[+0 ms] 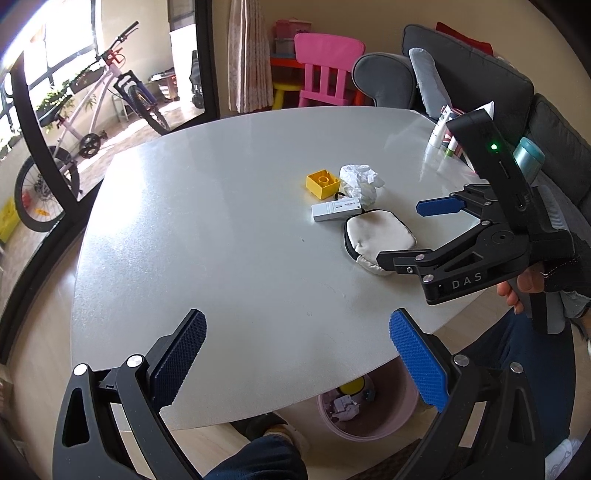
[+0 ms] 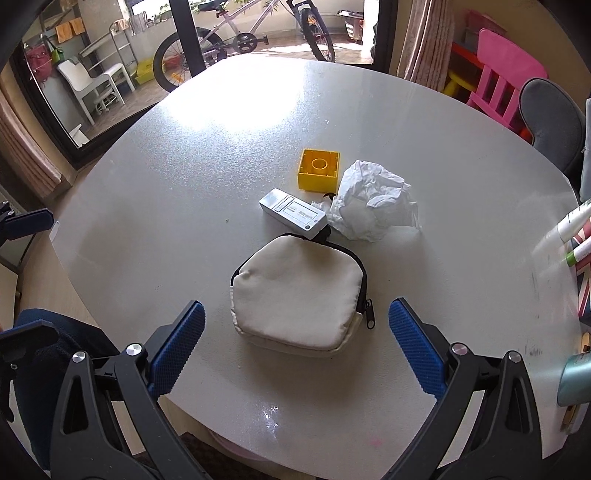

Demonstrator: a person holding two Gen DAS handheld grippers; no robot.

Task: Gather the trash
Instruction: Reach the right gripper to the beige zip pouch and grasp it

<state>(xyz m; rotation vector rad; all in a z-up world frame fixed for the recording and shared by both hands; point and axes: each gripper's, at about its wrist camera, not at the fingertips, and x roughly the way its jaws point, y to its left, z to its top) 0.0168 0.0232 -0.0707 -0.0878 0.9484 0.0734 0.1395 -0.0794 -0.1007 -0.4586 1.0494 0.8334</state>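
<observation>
- Right tongs [image 2: 295,347] gape wide and empty, low over a cream zip pouch [image 2: 299,291] on the grey surface [image 2: 147,206].
- Left tongs [image 1: 297,360] also wide, empty, at the near edge.
- Crumpled white paper [image 2: 371,201], the trash, lies beyond the pouch, touching a white stick-shaped device [image 2: 293,212] beside a yellow toy brick [image 2: 318,170].
- Risk: reaching over may snag the pouch or knock the device.
- Pink bin [image 1: 364,410] sits below the edge.

Grey table [image 2: 155,192], glossy, strong glare at far edge. Beyond far edge: black-framed glass door [image 2: 183,35], daylight coming thru. Balcony outside w/ white bike [image 1: 92,110], white chair [image 2: 96,85], plants by railing. Striped curtain [image 1: 248,55] next to door. Pink kid's chair [image 1: 327,70] w/ yellow stool [image 1: 286,92] near table's far right corner. Dark grey sofa [image 1: 472,74] along right edge, grey cushion [image 1: 430,83] on it. Beige wall. Light wood floor [image 1: 33,317].
</observation>
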